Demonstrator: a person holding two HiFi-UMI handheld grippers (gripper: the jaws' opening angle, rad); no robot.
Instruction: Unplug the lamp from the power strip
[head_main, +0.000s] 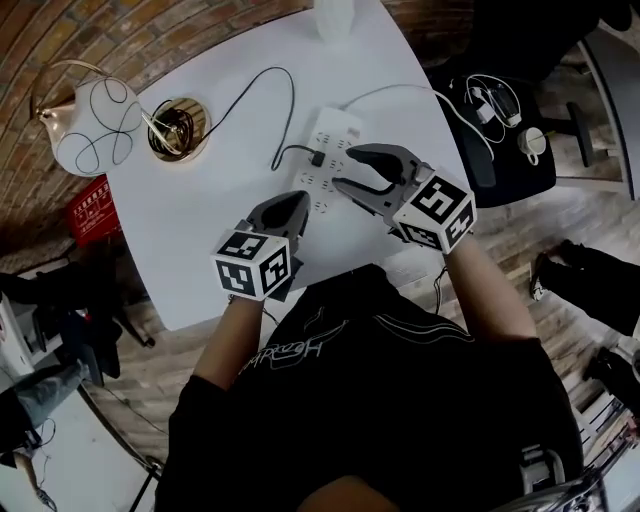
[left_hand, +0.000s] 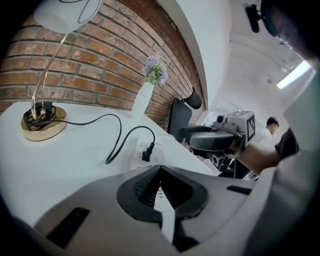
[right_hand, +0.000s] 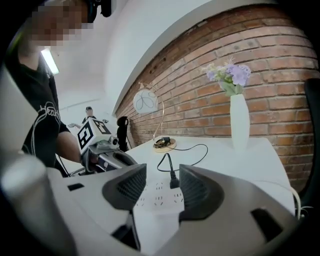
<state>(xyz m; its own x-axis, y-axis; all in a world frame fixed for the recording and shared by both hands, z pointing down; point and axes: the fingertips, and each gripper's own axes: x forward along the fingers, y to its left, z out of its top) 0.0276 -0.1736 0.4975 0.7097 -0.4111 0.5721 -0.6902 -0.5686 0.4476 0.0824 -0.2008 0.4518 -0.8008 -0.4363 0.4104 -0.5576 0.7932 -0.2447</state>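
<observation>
The black plug (right_hand: 173, 181) sits in the power strip (right_hand: 152, 199) straight ahead of my right tool (right_hand: 162, 182), whose jaws are spread wide and grip nothing; it shows in the gap, nearer the right-hand jaw, though whether it is inside the jaws or just beyond them I can't quite tell. The strip's length runs away from me across the counter (head_main: 220, 215). My left tool (head_main: 296, 203), closed and empty, waits at its near end, farther off
</observation>
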